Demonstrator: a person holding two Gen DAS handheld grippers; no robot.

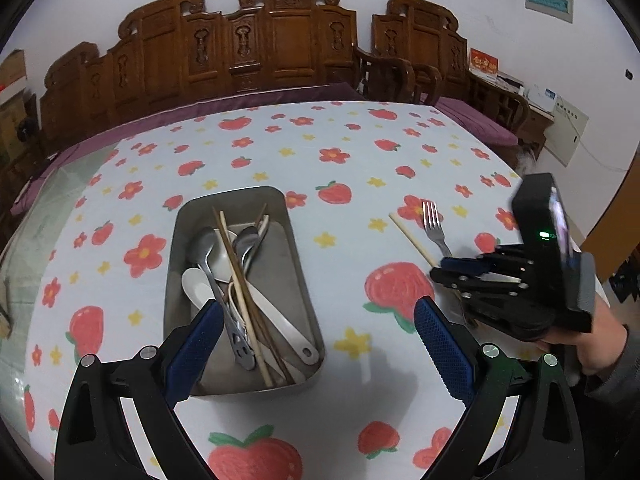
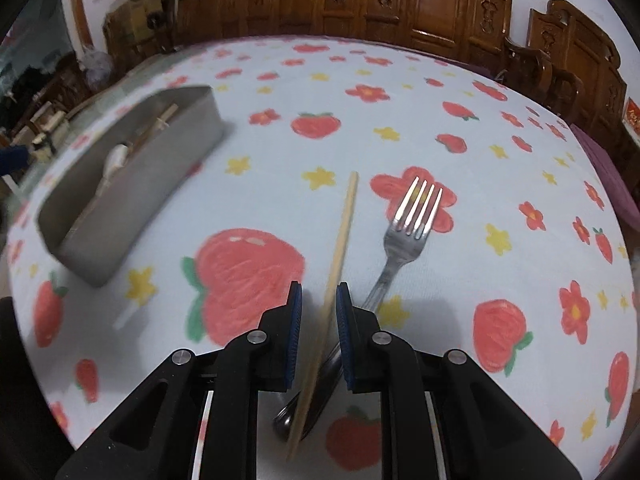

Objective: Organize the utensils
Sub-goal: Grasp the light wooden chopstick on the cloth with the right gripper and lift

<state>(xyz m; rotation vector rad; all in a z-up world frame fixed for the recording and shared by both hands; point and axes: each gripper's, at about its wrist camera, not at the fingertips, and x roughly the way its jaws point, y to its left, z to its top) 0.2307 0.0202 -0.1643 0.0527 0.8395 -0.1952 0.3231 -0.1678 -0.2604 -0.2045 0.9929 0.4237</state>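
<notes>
A lone chopstick and a steel fork lie loose on the strawberry-print cloth, outside the metal tray.

We see the pale wooden chopstick, slim and straight, running between the blue ribbed pads of our right gripper, whose jaws stand a narrow gap apart and do not press on it; it crosses over the dark end of the 4-tined fork's handle. To the left sits the rounded rectangular tray of dull brushed metal, holding a tangle of shiny steel spoons, a white spoon and several chopsticks. Our left gripper hangs wide open at the tray's near end, empty. The smooth tablecloth carries red flowers and yellow stars; carved dark wooden chairs line the far side.
</notes>
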